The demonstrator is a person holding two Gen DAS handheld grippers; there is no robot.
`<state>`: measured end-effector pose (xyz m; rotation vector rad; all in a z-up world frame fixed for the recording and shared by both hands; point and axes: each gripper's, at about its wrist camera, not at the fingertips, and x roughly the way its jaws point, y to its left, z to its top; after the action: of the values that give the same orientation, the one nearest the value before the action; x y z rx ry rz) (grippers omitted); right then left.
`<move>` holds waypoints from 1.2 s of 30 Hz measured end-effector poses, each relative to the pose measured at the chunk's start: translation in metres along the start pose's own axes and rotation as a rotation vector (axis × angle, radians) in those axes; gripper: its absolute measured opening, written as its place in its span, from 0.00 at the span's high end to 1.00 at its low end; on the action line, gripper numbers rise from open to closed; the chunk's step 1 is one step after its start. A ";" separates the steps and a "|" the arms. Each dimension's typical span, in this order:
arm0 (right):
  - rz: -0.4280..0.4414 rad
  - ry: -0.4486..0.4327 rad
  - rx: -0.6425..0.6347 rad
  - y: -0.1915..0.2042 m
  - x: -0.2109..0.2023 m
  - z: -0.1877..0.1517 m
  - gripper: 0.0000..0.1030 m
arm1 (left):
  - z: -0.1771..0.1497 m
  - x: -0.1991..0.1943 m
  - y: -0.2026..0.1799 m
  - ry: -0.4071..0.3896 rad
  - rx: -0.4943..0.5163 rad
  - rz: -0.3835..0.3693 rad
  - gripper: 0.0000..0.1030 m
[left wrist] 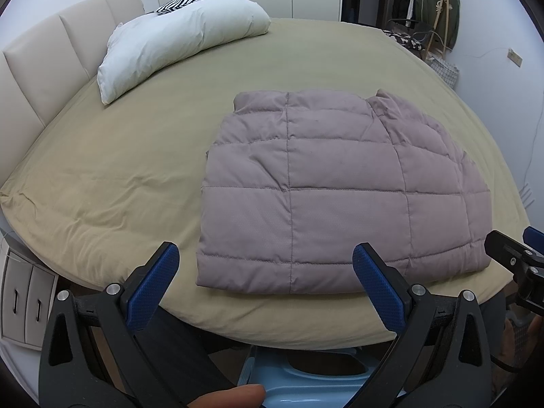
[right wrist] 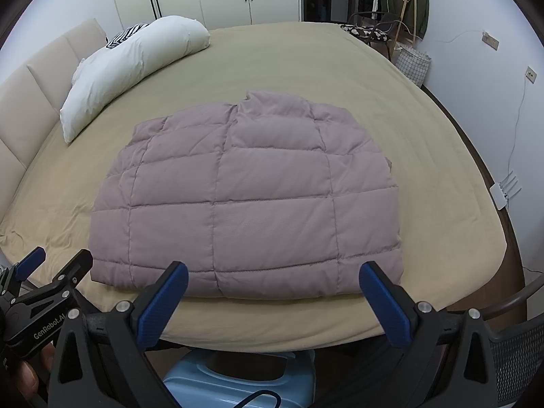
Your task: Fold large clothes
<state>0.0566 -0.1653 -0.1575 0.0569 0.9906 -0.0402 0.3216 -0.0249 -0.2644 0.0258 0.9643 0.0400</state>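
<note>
A mauve quilted puffer jacket (left wrist: pixel 326 197) lies folded into a flat block on the tan bed sheet (left wrist: pixel 119 176), near the bed's front edge. It also shows in the right wrist view (right wrist: pixel 251 197), collar at the far side. My left gripper (left wrist: pixel 265 268) is open and empty, held above the bed's front edge just short of the jacket's hem. My right gripper (right wrist: pixel 272 282) is open and empty, also at the hem's near edge. The right gripper shows at the right border of the left wrist view (left wrist: pixel 510 255), and the left gripper at the left border of the right wrist view (right wrist: pixel 47 272).
A long white pillow (left wrist: pixel 176 44) lies at the back left by the beige headboard (left wrist: pixel 44 68). A light blue plastic stool (right wrist: pixel 238 384) stands below the bed edge. A chair and clothes rack (right wrist: pixel 397 10) stand at the back right; white wardrobes line the far wall.
</note>
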 end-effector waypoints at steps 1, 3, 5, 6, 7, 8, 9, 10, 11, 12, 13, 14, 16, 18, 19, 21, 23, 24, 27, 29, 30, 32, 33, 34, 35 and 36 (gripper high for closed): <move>0.000 0.000 0.000 0.000 0.000 0.000 0.00 | 0.000 0.000 0.000 0.000 0.000 0.000 0.00; 0.001 -0.001 0.000 0.000 0.000 0.000 0.00 | 0.000 0.000 0.001 0.000 -0.002 0.000 0.00; 0.001 -0.001 -0.001 0.001 0.000 0.000 0.00 | 0.000 0.000 0.001 0.001 -0.003 0.001 0.00; 0.000 -0.001 -0.001 0.001 0.000 0.000 0.00 | -0.001 0.000 0.001 0.002 -0.003 0.000 0.00; 0.000 -0.001 0.000 0.001 0.000 0.000 0.00 | -0.001 0.000 0.001 0.002 -0.004 0.001 0.00; 0.000 -0.001 0.001 0.001 0.000 0.000 0.00 | 0.000 0.000 0.001 0.003 -0.003 0.001 0.00; 0.000 -0.001 0.001 0.001 0.000 0.000 0.00 | 0.000 0.000 0.001 0.003 -0.003 0.000 0.00; 0.001 -0.001 0.001 0.002 0.000 0.000 0.00 | 0.000 0.000 0.002 0.003 -0.003 0.000 0.00; 0.001 -0.002 0.001 0.002 0.000 0.000 0.00 | 0.000 0.000 0.001 0.002 -0.003 0.001 0.00; 0.000 -0.002 0.000 0.001 0.000 0.000 0.00 | 0.000 0.000 0.001 0.002 -0.003 0.001 0.00; -0.001 -0.002 -0.001 0.001 0.000 0.000 0.00 | 0.000 0.001 0.001 0.003 -0.003 0.001 0.00; -0.001 -0.002 -0.001 0.001 0.000 0.000 0.00 | 0.000 0.001 0.002 0.003 -0.003 0.001 0.00; 0.001 -0.001 0.001 0.001 0.000 0.000 0.00 | 0.000 0.001 0.002 0.004 -0.003 0.001 0.00; 0.001 -0.001 0.001 0.001 0.000 0.000 0.00 | 0.000 0.001 0.002 0.003 -0.003 0.001 0.00; 0.001 -0.002 0.001 0.001 0.000 0.000 0.00 | 0.000 0.000 0.002 0.003 -0.003 0.001 0.00; 0.001 -0.001 0.000 0.000 0.000 0.000 0.00 | 0.000 0.001 0.002 0.004 -0.003 0.000 0.00; 0.000 -0.001 0.000 0.000 0.000 0.000 0.00 | -0.001 0.000 0.002 0.004 -0.004 0.001 0.00; 0.001 -0.001 0.000 0.000 0.000 0.000 0.00 | -0.001 0.000 0.002 0.005 -0.004 0.001 0.00; 0.001 -0.001 0.000 0.000 0.000 -0.001 0.00 | -0.002 0.000 0.002 0.005 -0.004 0.001 0.00; 0.000 0.000 -0.001 0.000 0.000 -0.001 0.00 | -0.001 0.000 0.002 0.005 -0.003 0.001 0.00; 0.000 0.000 0.000 0.001 0.000 0.000 0.00 | -0.002 0.000 0.002 0.006 -0.003 0.001 0.00; 0.001 0.000 0.000 0.001 0.000 0.000 0.00 | -0.004 0.000 0.003 0.007 -0.004 0.002 0.00; 0.000 -0.001 0.000 0.001 0.000 -0.001 0.00 | -0.004 0.000 0.003 0.008 -0.005 0.001 0.00; 0.000 -0.001 0.000 0.001 0.000 -0.001 0.00 | -0.005 0.000 0.003 0.009 -0.005 0.001 0.00; 0.000 -0.002 0.000 0.001 0.000 -0.001 0.00 | -0.005 0.000 0.003 0.009 -0.005 0.001 0.00; 0.000 -0.001 0.000 0.000 0.000 -0.001 0.00 | -0.005 0.000 0.003 0.009 -0.005 0.002 0.00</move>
<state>0.0562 -0.1649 -0.1580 0.0566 0.9893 -0.0400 0.3173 -0.0215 -0.2671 0.0218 0.9733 0.0442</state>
